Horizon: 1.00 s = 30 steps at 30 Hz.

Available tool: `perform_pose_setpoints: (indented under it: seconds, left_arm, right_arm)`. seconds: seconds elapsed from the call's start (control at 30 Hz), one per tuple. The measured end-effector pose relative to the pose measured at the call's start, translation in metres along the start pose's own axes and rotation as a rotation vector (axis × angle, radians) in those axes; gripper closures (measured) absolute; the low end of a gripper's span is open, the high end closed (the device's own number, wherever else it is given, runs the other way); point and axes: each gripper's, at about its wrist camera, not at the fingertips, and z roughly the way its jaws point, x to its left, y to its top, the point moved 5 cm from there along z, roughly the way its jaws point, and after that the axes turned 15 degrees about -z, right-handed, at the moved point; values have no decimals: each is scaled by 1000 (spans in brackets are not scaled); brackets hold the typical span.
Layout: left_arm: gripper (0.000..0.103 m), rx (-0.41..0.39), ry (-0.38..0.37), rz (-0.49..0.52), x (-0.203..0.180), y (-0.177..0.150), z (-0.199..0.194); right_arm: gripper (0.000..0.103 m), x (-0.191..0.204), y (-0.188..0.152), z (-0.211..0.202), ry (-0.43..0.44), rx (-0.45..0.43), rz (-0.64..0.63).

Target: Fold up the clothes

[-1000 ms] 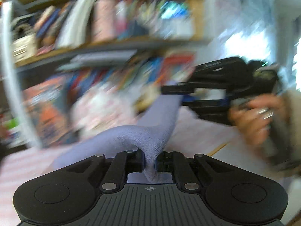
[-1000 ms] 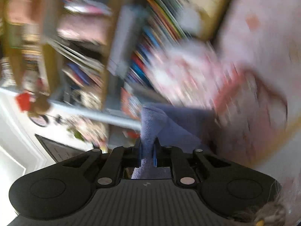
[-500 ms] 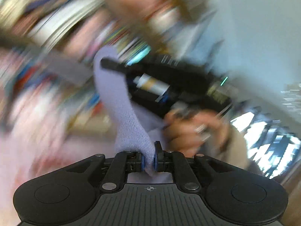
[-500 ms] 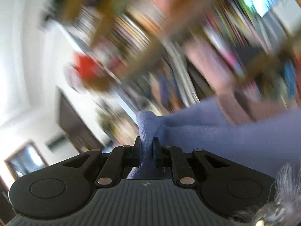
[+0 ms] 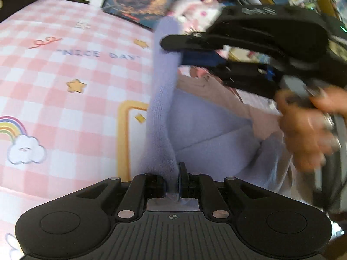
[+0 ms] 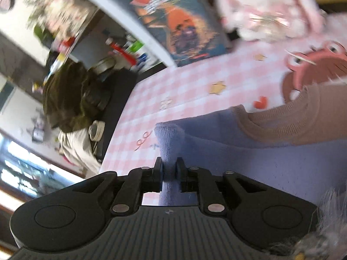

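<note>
In the left wrist view the left gripper (image 5: 173, 181) sits at the bottom centre of the frame, its jaws pressed nearly together on a fold of the lavender knit garment (image 5: 160, 99); from that pinch a taut band of the cloth runs straight up the middle of the frame to the right gripper (image 5: 173, 47), which enters from the upper right and is clamped on the band's far end; the person's right hand (image 5: 310, 130), blurred, grips that tool at the right edge. The rest of the garment hangs or lies lower right of the band, over the pink checked cover (image 5: 65, 86) printed with stars, a rainbow and the words "NICE DAY"; whether it touches the cover I cannot tell.

In the right wrist view the right gripper (image 6: 169, 174) is at the bottom centre, jaws narrowly apart with a thick bunch of the lavender garment (image 6: 260, 164) held between them; the cloth spreads to the right of the frame, under a beige ribbed cuff (image 6: 292, 119); the checked cover (image 6: 184, 91) fills the middle; a white plush rabbit (image 6: 264, 8) lies at the upper right, and a picture book (image 6: 180, 21) leans beside it at upper centre.
</note>
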Motion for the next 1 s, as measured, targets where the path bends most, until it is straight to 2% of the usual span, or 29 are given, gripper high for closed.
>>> perform_pose_setpoints:
  seconds: [0.03, 0.1, 0.17, 0.3, 0.5, 0.57, 0.67, 0.73, 0.83, 0.93, 1.0]
  left_arm:
    - [94, -7, 1, -6, 3, 4, -2]
    - [94, -18, -4, -22, 9, 12, -4]
    - [94, -36, -11, -55, 14, 19, -8]
    - [94, -65, -13, -108, 22, 38, 1]
    - [91, -66, 6, -69, 21, 40, 2]
    - [82, -64, 27, -34, 16, 39, -7]
    - [68, -119, 91, 85, -2, 37, -26]
    - [62, -178, 133, 135, -15, 36, -41]
    - [56, -269, 114, 178, -41, 38, -56]
    - [53, -280, 52, 214, -77, 42, -47]
    - [53, -224, 22, 260, -106, 39, -23]
  right_arm:
    - [72, 5, -3, -4, 10, 5, -21]
    - [62, 8, -15, -24, 14, -8, -60]
    - [62, 4, -26, -48, -8, -25, -98]
    - [62, -42, -40, -98, -198, -76, -54]
    - [62, -106, -77, -149, -401, -83, 106]
    - [61, -127, -90, -166, -468, -85, 161]
    - [58, -158, -110, -192, -567, -87, 244]
    - [58, -167, -116, -195, -583, -87, 268]
    - [58, -176, -119, -197, -584, -85, 282]
    - [58, -186, -121, -195, -553, -78, 301]
    - [58, -193, -122, -192, -523, -72, 319]
